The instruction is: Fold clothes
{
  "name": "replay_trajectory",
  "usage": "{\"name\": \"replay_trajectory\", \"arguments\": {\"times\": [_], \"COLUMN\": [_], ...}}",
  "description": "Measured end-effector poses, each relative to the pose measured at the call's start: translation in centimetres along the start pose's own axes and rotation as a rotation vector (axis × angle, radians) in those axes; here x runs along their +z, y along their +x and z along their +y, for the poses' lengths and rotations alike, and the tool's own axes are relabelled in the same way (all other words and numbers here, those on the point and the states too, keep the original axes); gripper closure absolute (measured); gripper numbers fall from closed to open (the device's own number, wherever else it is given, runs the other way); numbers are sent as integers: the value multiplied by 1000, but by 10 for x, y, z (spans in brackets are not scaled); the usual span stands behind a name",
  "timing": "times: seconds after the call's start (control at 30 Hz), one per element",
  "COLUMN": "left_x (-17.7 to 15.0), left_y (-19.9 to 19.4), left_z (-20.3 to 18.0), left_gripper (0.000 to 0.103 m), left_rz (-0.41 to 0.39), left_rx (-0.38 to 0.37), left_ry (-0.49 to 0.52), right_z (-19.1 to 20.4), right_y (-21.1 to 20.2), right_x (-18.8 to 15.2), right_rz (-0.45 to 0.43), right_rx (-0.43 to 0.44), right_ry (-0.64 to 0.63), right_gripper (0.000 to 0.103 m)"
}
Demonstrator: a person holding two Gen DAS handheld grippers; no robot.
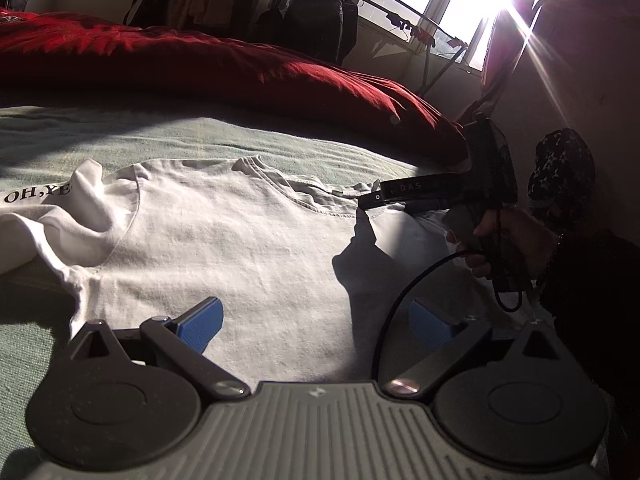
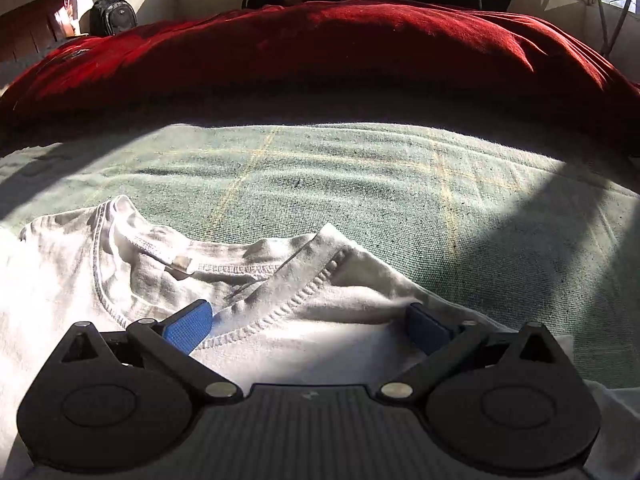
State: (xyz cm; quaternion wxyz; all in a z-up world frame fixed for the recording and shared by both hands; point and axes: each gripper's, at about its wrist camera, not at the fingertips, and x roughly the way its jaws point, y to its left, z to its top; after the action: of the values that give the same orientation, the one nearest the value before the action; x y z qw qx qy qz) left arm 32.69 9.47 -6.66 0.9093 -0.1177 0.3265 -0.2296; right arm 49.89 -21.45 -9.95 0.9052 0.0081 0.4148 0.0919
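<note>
White t-shirt [image 1: 224, 236] is lying flat on your green bedspread [image 2: 360, 184], red duvet [image 2: 320, 48] behind it. Your left gripper [image 1: 316, 320] is spread wide over the shirt's body, holding nothing; right gripper [image 2: 310, 322] is wide open too, straddling the collar [image 2: 280, 300].

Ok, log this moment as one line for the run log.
stage: pre-fold | white T-shirt: flat on green bedspread | left gripper: open, over shirt | right gripper: open, at collar

Your left tool [image 1: 316, 322] hovered spread wide over the white T-shirt [image 1: 224, 240].
Your right tool [image 1: 370, 200] reached its collar [image 1: 296, 192] on the green bed [image 1: 240, 136], beside a red cushion [image 1: 240, 68].
</note>
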Motion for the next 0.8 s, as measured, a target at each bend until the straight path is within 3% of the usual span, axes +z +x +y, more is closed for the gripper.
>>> {"name": "replay_trajectory", "arguments": {"times": [0.07, 0.17, 0.33, 0.47, 0.67, 0.8], "left_x": [0, -1, -1, -2, -3, -4], "left_y": [0, 0, 0, 1, 7, 9], "left_z": [-3, -5, -3, -2, -1, -2], "left_gripper": [4, 4, 4, 4, 4, 4], "left_rz": [1, 1, -4, 0, 20, 28], "left_rx": [-14, -22, -32, -35, -4, 27], "left_ry": [14, 27, 12, 2, 5, 23], "right_z": [-7, -8, -16, -32, -81, -102], "right_y": [7, -21, -94, -121, -78, -54], "right_x": [14, 21, -2, -31, -57, -53], "right_rz": [13, -8, -19, 4, 83, 7], "right_rx": [-3, 22, 65, 43, 53, -21], "right_ry": [37, 49, 9, 6, 228, 234], "right_gripper": [0, 0, 0, 0, 0, 0]}}
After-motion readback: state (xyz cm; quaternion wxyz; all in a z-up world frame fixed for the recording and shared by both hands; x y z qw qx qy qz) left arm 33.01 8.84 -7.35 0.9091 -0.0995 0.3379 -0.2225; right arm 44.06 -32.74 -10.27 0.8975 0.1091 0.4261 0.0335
